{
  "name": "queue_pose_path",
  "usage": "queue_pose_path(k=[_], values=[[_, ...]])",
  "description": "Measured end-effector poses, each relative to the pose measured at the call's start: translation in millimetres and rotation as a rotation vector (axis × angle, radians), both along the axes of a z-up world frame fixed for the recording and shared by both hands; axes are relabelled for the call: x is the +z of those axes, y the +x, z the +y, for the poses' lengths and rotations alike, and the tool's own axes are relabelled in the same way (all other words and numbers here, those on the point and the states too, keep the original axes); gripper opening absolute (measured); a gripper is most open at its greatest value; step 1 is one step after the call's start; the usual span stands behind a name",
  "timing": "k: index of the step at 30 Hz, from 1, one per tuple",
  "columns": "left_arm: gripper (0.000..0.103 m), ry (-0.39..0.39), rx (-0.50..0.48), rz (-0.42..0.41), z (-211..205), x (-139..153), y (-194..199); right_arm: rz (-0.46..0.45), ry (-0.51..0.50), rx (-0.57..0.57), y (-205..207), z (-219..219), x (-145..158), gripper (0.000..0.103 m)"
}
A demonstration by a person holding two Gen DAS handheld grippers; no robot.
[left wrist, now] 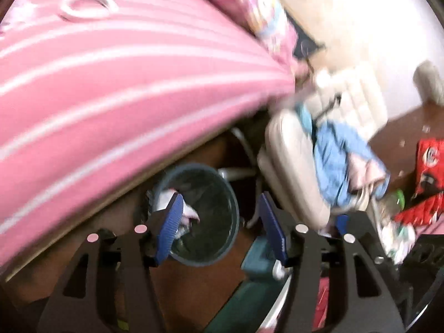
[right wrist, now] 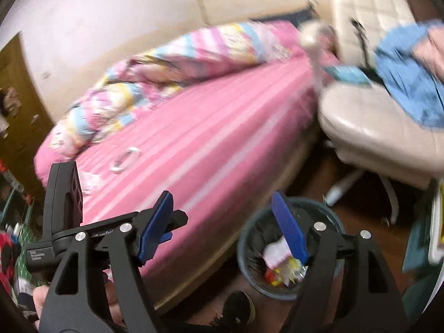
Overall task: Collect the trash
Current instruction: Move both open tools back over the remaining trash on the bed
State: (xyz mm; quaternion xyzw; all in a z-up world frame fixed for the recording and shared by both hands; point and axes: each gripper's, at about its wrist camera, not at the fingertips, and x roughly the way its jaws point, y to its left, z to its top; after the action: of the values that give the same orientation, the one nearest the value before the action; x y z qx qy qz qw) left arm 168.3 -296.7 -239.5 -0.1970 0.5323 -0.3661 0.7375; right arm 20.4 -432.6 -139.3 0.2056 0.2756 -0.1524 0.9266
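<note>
Left wrist view shows the left gripper (left wrist: 222, 224) with its blue pads spread apart and nothing between them; the round teal waste bin (left wrist: 199, 216) sits at lower centre of the frame, its mouth facing up toward the camera, partly behind the left-hand pad. White crumpled trash (left wrist: 188, 216) lies inside against the bin's left wall. A pink striped mattress (left wrist: 111, 97) fills the upper left, and a cream office chair (left wrist: 294, 172) draped with blue clothing (left wrist: 335, 163) stands at centre right.

Right wrist view has the right gripper (right wrist: 224, 227) opened wide and empty. The same bin (right wrist: 249, 266) appears at lower right, upright on the brown floor beside the bed edge, with a white and pink wrapper (right wrist: 274, 252) and yellow-red scraps (right wrist: 283, 276) at its bottom. The wrapper's long axis is unclear through blur.
</note>
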Motion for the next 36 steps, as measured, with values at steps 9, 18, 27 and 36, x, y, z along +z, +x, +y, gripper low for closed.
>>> queue_pose_path(k=[9, 18, 27, 36], values=[[0.057, -0.16, 0.174, -0.052, 123, 53, -2, -0.076, -0.055, 0.195, 33, 104, 64, 0.077], [0.058, -0.05, 0.316, -0.225, 247, 64, -1, -0.045, -0.073, 0.349, 86, 201, 65, 0.079], [0.058, 0.105, 0.446, -0.252, 340, 27, 36, 0.002, -0.1, 0.464, 150, 276, 31, 0.079], [0.058, 0.245, 0.446, -0.27, 358, 6, 91, 0.046, -0.121, 0.543, 217, 300, -22, 0.079]])
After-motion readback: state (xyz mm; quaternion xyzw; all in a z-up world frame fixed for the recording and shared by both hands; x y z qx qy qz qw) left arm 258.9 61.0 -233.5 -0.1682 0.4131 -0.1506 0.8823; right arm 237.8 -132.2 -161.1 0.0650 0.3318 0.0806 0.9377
